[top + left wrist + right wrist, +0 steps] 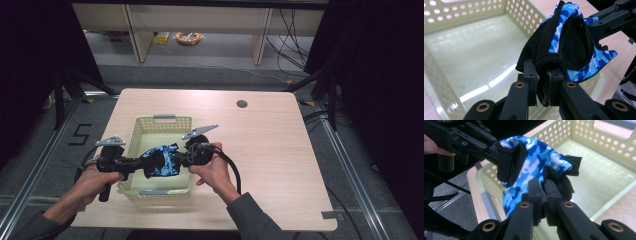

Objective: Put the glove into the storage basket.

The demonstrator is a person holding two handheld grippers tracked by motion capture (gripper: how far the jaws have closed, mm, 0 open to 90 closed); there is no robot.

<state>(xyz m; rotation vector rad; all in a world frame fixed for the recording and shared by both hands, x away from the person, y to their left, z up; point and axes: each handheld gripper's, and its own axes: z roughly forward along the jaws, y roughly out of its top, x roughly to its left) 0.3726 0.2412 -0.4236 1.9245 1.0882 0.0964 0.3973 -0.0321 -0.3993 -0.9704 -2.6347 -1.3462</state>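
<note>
Holding one blue and black cloth (161, 161) over one yellow basket (150, 125), we pinch it from both sides: our left gripper (543, 82) and right gripper (545, 195) are each squeezed tight on it. One wooden table (270, 150) sits underneath.

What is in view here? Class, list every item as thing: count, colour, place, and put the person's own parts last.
Glove: one, blue camouflage with black, held over the basket between both grippers.
Basket: one, pale yellow-green, perforated walls, near the table's left front.
Table: one, light wood, centre of the high view.
Table hole: one, dark, round, far right of the tabletop.
Cable coil: one, yellow, on the floor beyond the table.
Left gripper: one, black, jaws shut on the glove's black edge.
Right gripper: one, black, jaws shut on the glove's other end.
Hands: two, left hand and right hand at the bottom of the high view.
</note>
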